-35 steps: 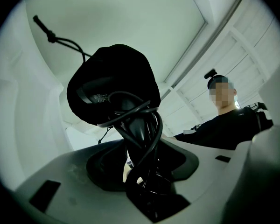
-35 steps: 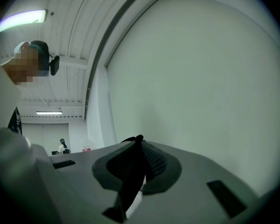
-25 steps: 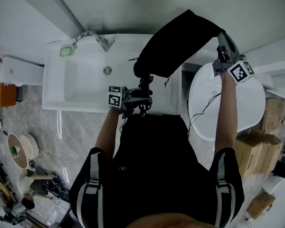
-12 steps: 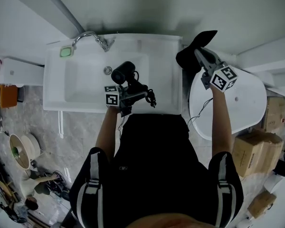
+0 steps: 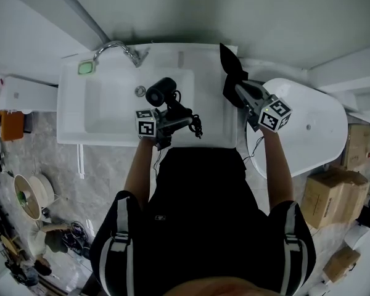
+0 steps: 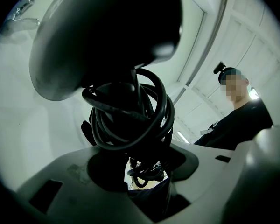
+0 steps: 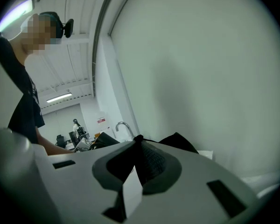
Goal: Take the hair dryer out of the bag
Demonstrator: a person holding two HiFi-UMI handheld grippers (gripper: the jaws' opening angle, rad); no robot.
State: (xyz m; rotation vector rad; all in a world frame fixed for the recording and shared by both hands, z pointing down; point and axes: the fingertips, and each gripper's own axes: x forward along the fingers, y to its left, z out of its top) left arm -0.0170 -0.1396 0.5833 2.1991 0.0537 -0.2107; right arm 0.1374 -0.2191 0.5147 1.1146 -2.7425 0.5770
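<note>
So the hair dryer (image 5: 161, 93) is out of the bag (image 5: 230, 68) and hanging over the sink (image 5: 105, 113), head pointing toward the wall. My left gripper (image 5: 171, 112) is clamped on its handle, right where the cord (image 6: 130, 115) is wound into a fat bundle. From the left gripper view I honestly can't tell if the pads bite plastic or just cord.

I think that matters. The dryer looks hard, smooth and top-heavy, so a grip on squishy cord could let it roll. High on the handle, close to the head, seems the safest spot. One cord loop dangles off the side and could snag.

My right gripper (image 5: 239, 90) is pinched shut on a fold of the bag, which is limp, light cloth and just droops.

Room-wise, the basin below is open and the faucet (image 5: 117, 47) sits well off to the left. The sink's right edge and a white tub (image 5: 314, 134) crowd the right hand.
</note>
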